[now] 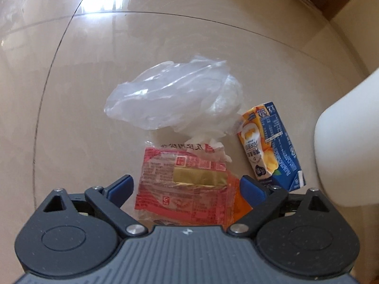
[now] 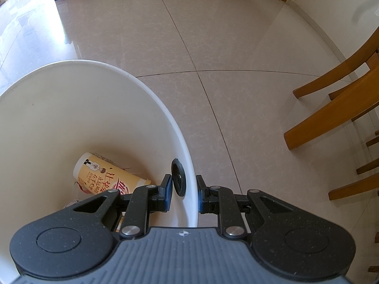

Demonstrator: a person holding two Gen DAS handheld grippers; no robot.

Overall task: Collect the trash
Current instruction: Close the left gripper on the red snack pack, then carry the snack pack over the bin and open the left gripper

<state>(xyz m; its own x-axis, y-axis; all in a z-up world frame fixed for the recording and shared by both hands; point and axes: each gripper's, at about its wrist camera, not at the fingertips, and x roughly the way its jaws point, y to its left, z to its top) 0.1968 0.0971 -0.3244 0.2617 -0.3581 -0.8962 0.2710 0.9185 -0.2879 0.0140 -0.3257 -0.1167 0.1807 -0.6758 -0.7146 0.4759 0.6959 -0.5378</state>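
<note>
L gripper (image 1: 186, 187) spread wide, fingers either side of red wrapper (image 1: 182, 189) at lower centre of floor (image 1: 71, 94); clear bag (image 1: 175, 94) just above it, juice carton (image 1: 270, 144) to the right. R gripper (image 2: 183, 195) clamped on white bin (image 2: 187, 165) rim, lower centre; cup (image 2: 104, 177) lies inside, lower left.

On the glossy beige tiled floor (image 1: 71, 75), a crumpled clear plastic bag (image 1: 173, 94) lies behind a red printed wrapper (image 1: 182, 184); a blue-and-yellow drink carton (image 1: 272, 142) lies right of both.

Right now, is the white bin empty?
No, a yellow paper cup lies on its side at the bottom of the white bin, with some other scraps beside it.
</note>
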